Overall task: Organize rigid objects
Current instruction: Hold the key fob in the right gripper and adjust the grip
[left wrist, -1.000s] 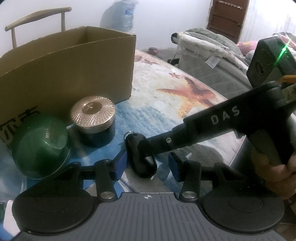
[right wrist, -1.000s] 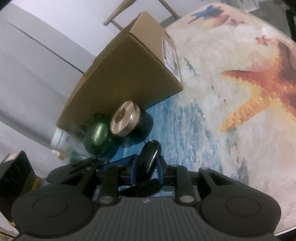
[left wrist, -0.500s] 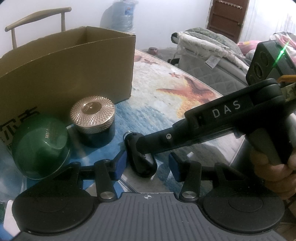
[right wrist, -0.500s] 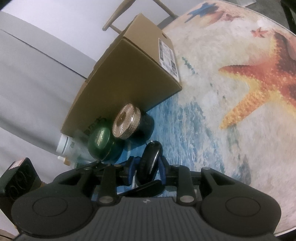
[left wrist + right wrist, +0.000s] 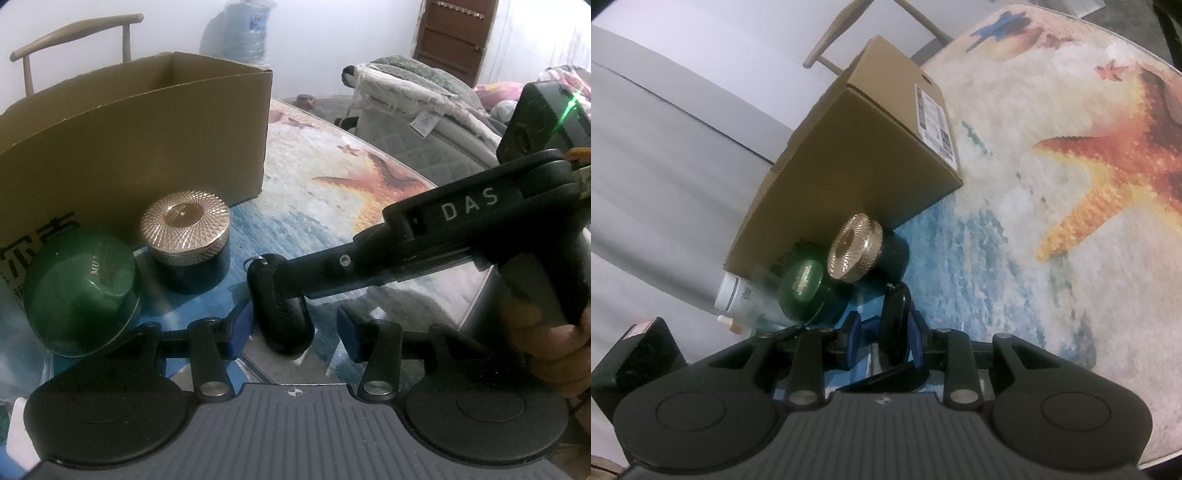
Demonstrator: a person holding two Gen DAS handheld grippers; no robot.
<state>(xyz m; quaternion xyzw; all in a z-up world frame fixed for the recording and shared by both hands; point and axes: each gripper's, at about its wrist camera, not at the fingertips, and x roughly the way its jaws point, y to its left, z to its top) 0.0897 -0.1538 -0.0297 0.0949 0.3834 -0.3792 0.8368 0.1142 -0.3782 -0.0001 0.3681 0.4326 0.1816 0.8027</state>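
At lower centre of the left wrist view, a black key fob [image 5: 281, 314] with a small metal ring at its top stands between the blue pads of the left gripper [image 5: 295, 328]; its surface is matte and pebbled, its shape a rounded oblong. The left jaws stand apart, with a clear gap on the right side of the fob and the left pad just beside it, so this gripper grips nothing. The right gripper [image 5: 894, 332] reaches in from the right of that frame, a smooth black plastic body with white letters, and its blue pads press on both flat sides of the fob [image 5: 894, 325] in the right wrist view.

Left of the fob sits a dark jar [image 5: 188, 236] with a round gold lid cut in fine diamond knurling. Further left lies a glossy green jar [image 5: 83, 291], tilted, its domed lid facing the camera. Behind both stands an open box [image 5: 140, 147] of plain brown corrugated card, with a white label visible in the right wrist view. A white bottle [image 5: 733, 291] lies at the box's lower left corner there. All rest on a round table [image 5: 332, 177] printed with starfish and surf. A person's hand [image 5: 554, 350] holds the right gripper's grip at the right edge.
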